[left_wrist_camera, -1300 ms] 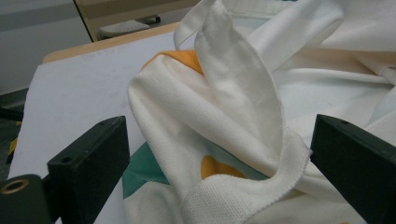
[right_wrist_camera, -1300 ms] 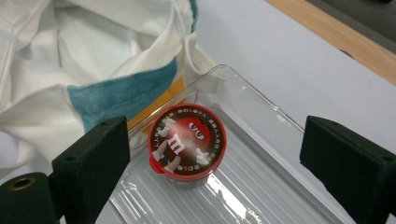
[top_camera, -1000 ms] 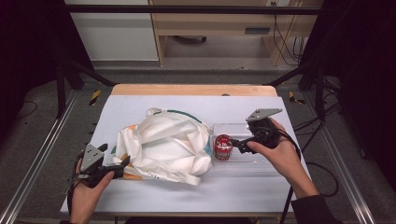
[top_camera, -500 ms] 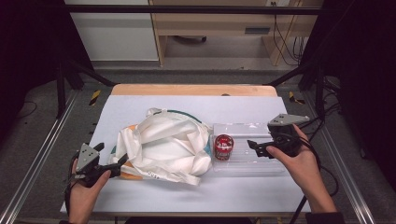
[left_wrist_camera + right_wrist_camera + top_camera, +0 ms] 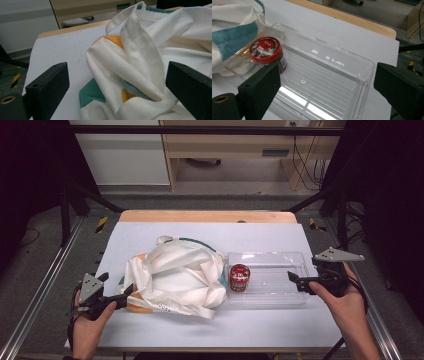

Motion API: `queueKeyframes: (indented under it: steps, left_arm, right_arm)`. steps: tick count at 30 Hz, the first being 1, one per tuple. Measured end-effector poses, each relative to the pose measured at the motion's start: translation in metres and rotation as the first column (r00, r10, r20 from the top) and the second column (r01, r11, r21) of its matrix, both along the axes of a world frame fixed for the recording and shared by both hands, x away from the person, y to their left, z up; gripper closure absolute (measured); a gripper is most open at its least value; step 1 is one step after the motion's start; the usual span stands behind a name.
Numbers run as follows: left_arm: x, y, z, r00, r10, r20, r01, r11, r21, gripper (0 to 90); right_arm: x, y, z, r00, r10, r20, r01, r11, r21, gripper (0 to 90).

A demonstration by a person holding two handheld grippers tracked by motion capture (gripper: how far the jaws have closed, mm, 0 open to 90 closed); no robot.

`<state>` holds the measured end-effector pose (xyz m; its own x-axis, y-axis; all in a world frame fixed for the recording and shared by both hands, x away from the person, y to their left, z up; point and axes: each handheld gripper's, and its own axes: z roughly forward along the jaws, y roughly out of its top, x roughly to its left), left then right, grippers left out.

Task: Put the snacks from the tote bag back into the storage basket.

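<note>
Bag [image 5: 175, 277], white cloth w/ green and orange, lies crumpled mid-table; left gripper [image 5: 114, 294] low at near-left edge, jaws wide apart around its near fold, holding nothing. Right gripper [image 5: 296, 281] at near right, jaws wide, empty, by clear tray's [image 5: 280, 292] right end. Red-lidded jar [image 5: 239, 276] stands at tray's left end, beside bag.

Right tool [image 5: 296, 283] has drawn back from the jar [image 5: 239, 277] — past the tray's [image 5: 280, 296] right end.

table [image 5: 260, 340]: white sheet over wood top | floor [image 5: 45, 255]: grey (yellow-black hazard tape patches) | beyond: wooden desk [image 5: 225, 142], white cabinet [image 5: 120, 157] | sides: dark, black frame bars [image 5: 200, 129]
</note>
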<state>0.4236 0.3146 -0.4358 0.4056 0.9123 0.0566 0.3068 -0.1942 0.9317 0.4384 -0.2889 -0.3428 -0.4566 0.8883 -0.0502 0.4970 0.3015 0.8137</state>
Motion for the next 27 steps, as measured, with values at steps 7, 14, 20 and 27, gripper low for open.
queueKeyframes:
  steps: [7, 14, 20, 27]
  left_arm:
    - [0.0, 0.001, -0.001, 1.0, 0.006, -0.001, -0.006, 1.0, 0.005, 4.6]
    - [0.001, 0.0, -0.001, 1.0, 0.005, -0.003, -0.005, 1.0, 0.007, 4.6]
    - [0.001, 0.0, -0.002, 1.0, 0.008, -0.005, -0.008, 0.9999, 0.01, 4.6]
    - [0.001, 0.0, -0.002, 0.9999, 0.008, -0.007, -0.008, 0.9999, 0.011, 4.4]
  right_arm:
    - [-0.005, -0.016, -0.007, 0.9993, -0.036, -0.004, 0.037, 0.999, 0.013, 7.5]
    - [-0.009, -0.025, -0.02, 0.9977, -0.068, 0.01, 0.067, 0.997, 0.039, 8.4]
    - [-0.008, -0.022, -0.031, 0.9976, -0.069, 0.007, 0.069, 0.996, 0.058, 7.8]
    - [0.001, -0.005, -0.051, 0.9986, -0.052, -0.005, 0.053, 0.998, 0.047, 8.5]
